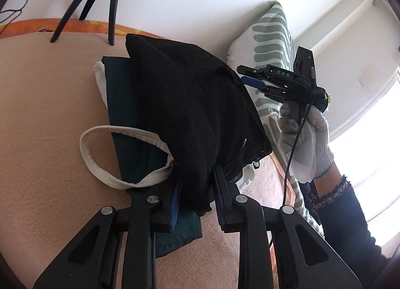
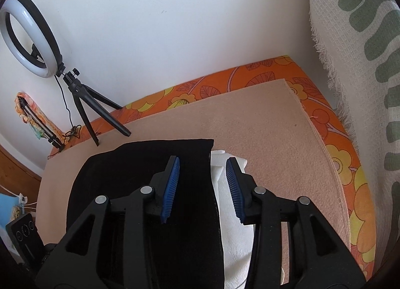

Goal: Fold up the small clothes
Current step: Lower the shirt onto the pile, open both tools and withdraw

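Observation:
A black garment (image 1: 180,104) lies bunched over a pile with a dark teal garment (image 1: 125,114) and a white garment (image 1: 86,154) whose looped band sticks out left. My left gripper (image 1: 197,199) is open at the pile's near edge; the black cloth's hem hangs loosely between its jaws. My right gripper (image 1: 250,80), held by a gloved hand (image 1: 307,139), is at the pile's far right side. In the right wrist view the right gripper (image 2: 203,189) is open and empty, hovering over the black garment's (image 2: 105,171) straight edge and the white cloth (image 2: 235,226) under it.
The pile rests on a beige blanket (image 2: 262,126) over an orange floral sheet (image 2: 350,189). A ring light (image 2: 27,36) on a tripod (image 1: 112,1) stands at the back by the white wall. A green-patterned white throw (image 2: 362,64) hangs on the right. A dark device (image 2: 25,236) lies at left.

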`<state>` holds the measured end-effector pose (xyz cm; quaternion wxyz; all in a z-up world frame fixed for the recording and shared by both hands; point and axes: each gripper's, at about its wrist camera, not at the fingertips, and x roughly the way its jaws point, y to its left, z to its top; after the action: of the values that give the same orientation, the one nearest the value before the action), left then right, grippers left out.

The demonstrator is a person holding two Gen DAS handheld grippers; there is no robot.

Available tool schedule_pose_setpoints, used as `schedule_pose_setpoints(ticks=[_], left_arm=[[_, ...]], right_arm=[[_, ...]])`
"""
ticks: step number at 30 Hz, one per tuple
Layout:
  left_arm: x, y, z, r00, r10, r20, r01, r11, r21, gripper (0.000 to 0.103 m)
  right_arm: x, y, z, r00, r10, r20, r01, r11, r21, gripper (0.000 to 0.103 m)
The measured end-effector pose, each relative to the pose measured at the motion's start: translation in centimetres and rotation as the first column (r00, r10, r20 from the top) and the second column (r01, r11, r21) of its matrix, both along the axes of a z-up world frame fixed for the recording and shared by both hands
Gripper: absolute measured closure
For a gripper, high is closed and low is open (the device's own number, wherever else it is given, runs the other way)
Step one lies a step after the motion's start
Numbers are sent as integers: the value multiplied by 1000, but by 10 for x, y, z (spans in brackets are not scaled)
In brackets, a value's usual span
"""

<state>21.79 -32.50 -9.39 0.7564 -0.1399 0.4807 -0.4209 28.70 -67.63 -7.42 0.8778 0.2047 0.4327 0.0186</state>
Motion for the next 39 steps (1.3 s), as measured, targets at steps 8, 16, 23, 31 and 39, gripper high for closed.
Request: schedule_pose_setpoints(ticks=[8,16,23,31,39], left_arm=[[-14,18,15,998,6,64,-10,999,52,81],[-42,38,49,972,32,233,-70,985,155,36],[-73,56,77,934,32,357,-111,973,203,26],[-107,78,100,899,24,437,-127,970,208,22],[-132,102,118,870,29,493,-162,960,230,20]], right_arm=[[-83,-14,1,998,-55,18,53,995,81,60],[-139,-3,14,995,-80,52,76,993,85,60],[-172,31,31,995,-74,70,71,996,50,46],[-201,77,45,995,-59,84,60,998,-8,32],[-227,121,63,992,-66,105,75,993,-89,18]])
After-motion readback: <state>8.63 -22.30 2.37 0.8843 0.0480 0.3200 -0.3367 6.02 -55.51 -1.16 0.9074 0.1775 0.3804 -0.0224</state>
